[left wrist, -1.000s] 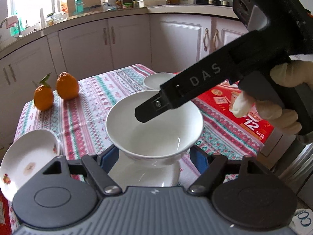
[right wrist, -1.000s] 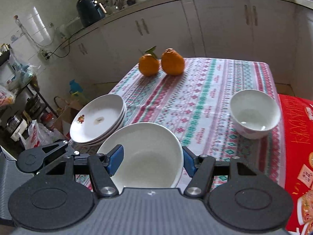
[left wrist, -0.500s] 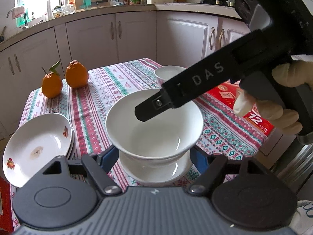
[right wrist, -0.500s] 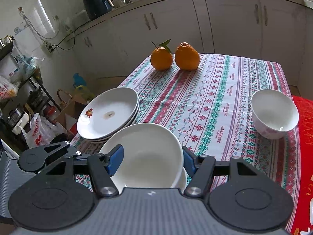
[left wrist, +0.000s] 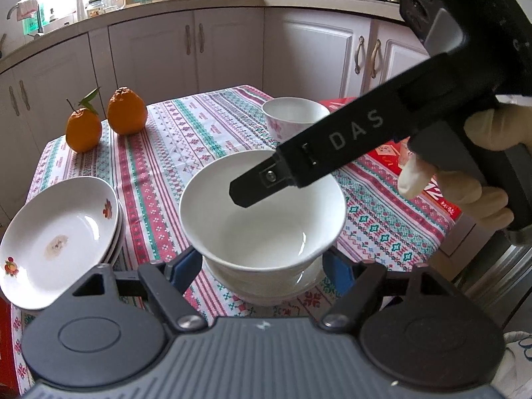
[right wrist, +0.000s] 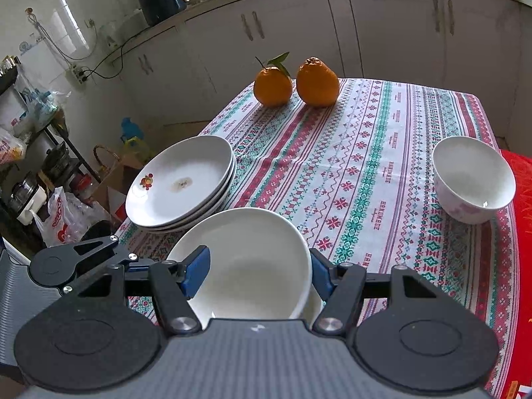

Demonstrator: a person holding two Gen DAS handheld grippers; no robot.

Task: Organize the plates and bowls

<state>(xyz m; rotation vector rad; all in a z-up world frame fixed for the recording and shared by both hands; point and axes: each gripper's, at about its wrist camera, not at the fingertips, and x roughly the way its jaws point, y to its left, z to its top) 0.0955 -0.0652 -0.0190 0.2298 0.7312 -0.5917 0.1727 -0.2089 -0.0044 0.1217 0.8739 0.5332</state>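
A plain white bowl (left wrist: 262, 219) (right wrist: 246, 259) sits nested on a second white bowl (left wrist: 266, 287) (right wrist: 316, 306) near the table's front edge. My left gripper (left wrist: 261, 266) has its blue pads against both sides of this pair, low down where the two meet. My right gripper (right wrist: 257, 272) is shut on the upper bowl, with a pad at each side of it. One of its black fingers (left wrist: 299, 163) reaches over the bowl's rim in the left wrist view. I cannot tell whether the lower bowl touches the cloth.
A stack of white plates (left wrist: 56, 239) (right wrist: 183, 183) lies at the table's left edge. A small patterned bowl (left wrist: 296, 116) (right wrist: 472, 179) stands at the right beside a red box (left wrist: 392, 153). Two oranges (left wrist: 126, 111) (right wrist: 316, 81) sit at the far side. A gloved hand (left wrist: 465, 193) holds the right gripper.
Both grippers have carried the bowls together further in over the table and slightly down. The plate stack has come more fully into both views.
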